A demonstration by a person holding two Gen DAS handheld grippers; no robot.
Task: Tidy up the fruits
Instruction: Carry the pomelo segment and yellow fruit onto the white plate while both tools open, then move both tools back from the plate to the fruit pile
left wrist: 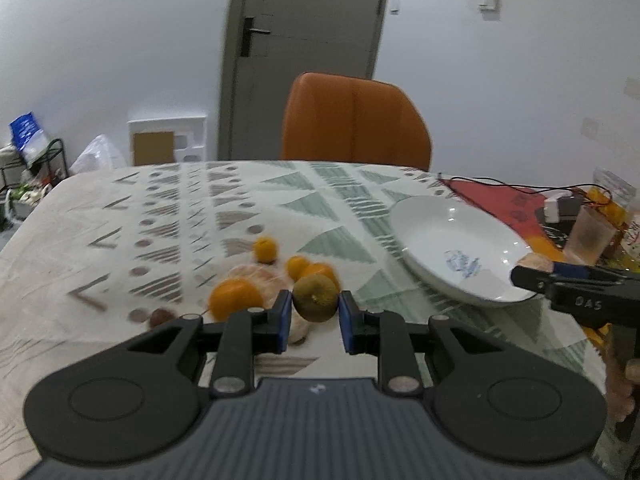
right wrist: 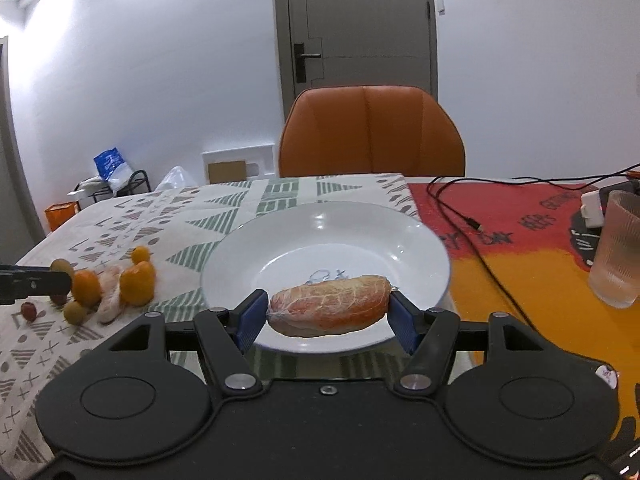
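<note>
1. Two hand-held grippers work over a table covered with a patterned cloth [left wrist: 168, 216]; an orange chair [right wrist: 370, 132] stands at the far side.
2. Right gripper [right wrist: 328, 314]: its blue-padded tongs are spread fairly wide and clamp the two ends of a peeled, net-wrapped fruit [right wrist: 329, 310]. Gripping it lengthwise likely keeps the soft piece from being crushed.
3. That fruit hangs just over the near rim of a white plate [right wrist: 420, 248], which holds nothing else. It is probably about to be set down there, so sorting looks barely begun.
4. Left gripper [left wrist: 314, 316]: its tongs stand at a middling width on either side of a greenish-brown round fruit [left wrist: 316, 296]. The pads look very close to its skin, but whether they press on it cannot be told.
5. Remaining fruit lies heaped on the cloth to the left of the plate: a large orange [left wrist: 234, 298], several small oranges [left wrist: 265, 249], another peeled piece [right wrist: 110, 294] and a small dark red fruit [left wrist: 161, 317].
6. A frosted cup [right wrist: 618, 248], a black cable [right wrist: 468, 220] and a white charger sit on a red and yellow mat to the right of the plate, clear of the fruit.
</note>
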